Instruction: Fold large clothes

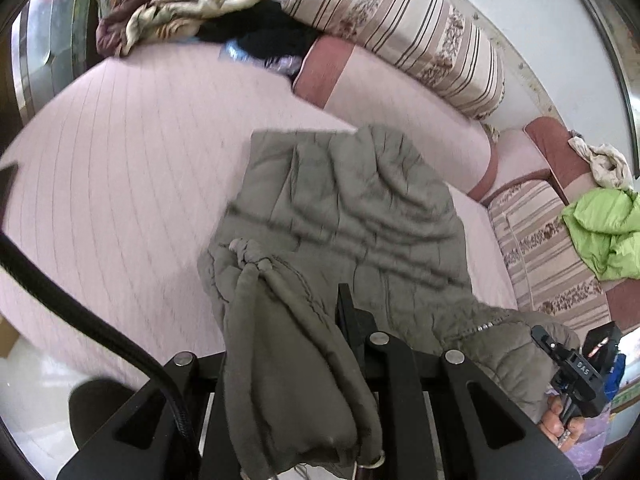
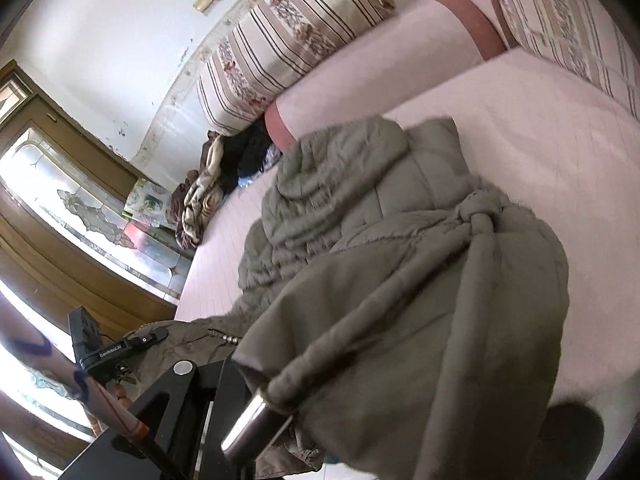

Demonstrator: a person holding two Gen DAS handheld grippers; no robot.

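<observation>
A large olive-grey padded coat lies on the pink bed, with its near end lifted toward me. Its hood and knotted drawstring hang over my left gripper; one black finger shows and the other is under cloth. The gripper looks shut on the coat. In the right wrist view the coat drapes over my right gripper and hides its fingers. The other gripper holds the coat's zip edge at lower right.
Striped floral bolsters and pink cushions line the far side. A pile of brown and black clothes lies at the far corner. A lime green garment sits at right. A wooden glass-panelled door stands left of the bed.
</observation>
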